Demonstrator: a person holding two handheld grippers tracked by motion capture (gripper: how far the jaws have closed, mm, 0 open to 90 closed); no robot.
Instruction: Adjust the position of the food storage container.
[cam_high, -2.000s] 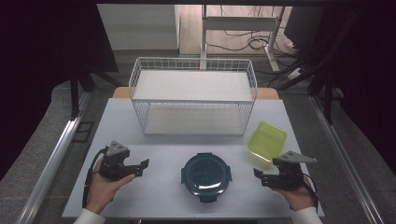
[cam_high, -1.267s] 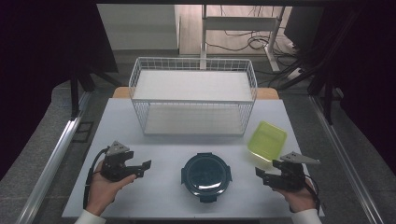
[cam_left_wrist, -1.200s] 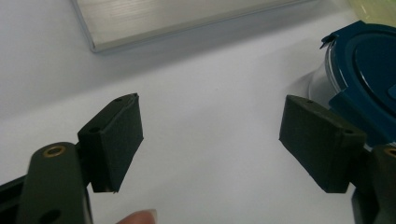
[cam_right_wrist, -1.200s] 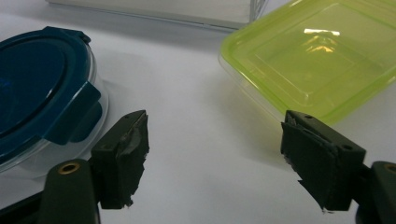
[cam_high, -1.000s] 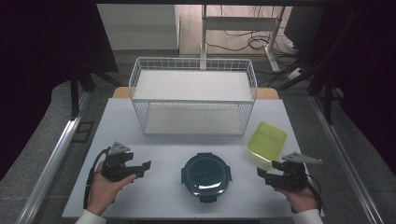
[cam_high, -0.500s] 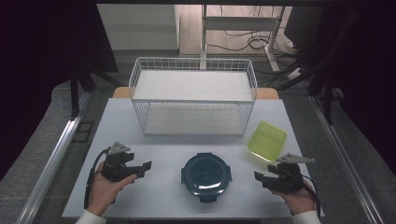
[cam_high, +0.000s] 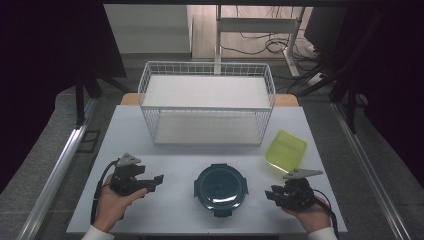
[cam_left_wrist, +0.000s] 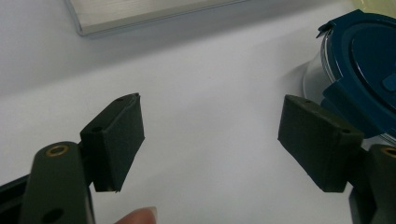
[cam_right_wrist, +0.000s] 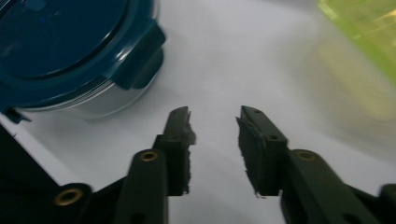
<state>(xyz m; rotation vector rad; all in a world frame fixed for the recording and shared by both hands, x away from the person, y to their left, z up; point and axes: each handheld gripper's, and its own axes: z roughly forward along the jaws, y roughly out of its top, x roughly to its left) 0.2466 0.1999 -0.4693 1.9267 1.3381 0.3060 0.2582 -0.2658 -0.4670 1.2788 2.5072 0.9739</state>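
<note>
A round container with a dark blue clip lid (cam_high: 220, 186) (cam_left_wrist: 360, 70) (cam_right_wrist: 70, 51) sits at the front middle of the white table (cam_high: 175, 165). My left gripper (cam_high: 156, 181) (cam_left_wrist: 210, 140) rests to its left, jaws wide open, nothing between them. On the container's right, my right gripper (cam_high: 271, 194) (cam_right_wrist: 214, 125) points at it; its jaws have just been closing, a narrow gap is left and nothing is between them. A lime-green lid (cam_high: 286, 150) (cam_right_wrist: 369, 37) lies behind the right gripper.
A white wire basket (cam_high: 207, 107) stands at the back middle of the table. Dark floor, a metal rail (cam_high: 55, 175) on the left and desk legs with cables lie beyond the table.
My right gripper has shifted a little left toward the blue container and its jaws have narrowed. The left gripper has kept still.
</note>
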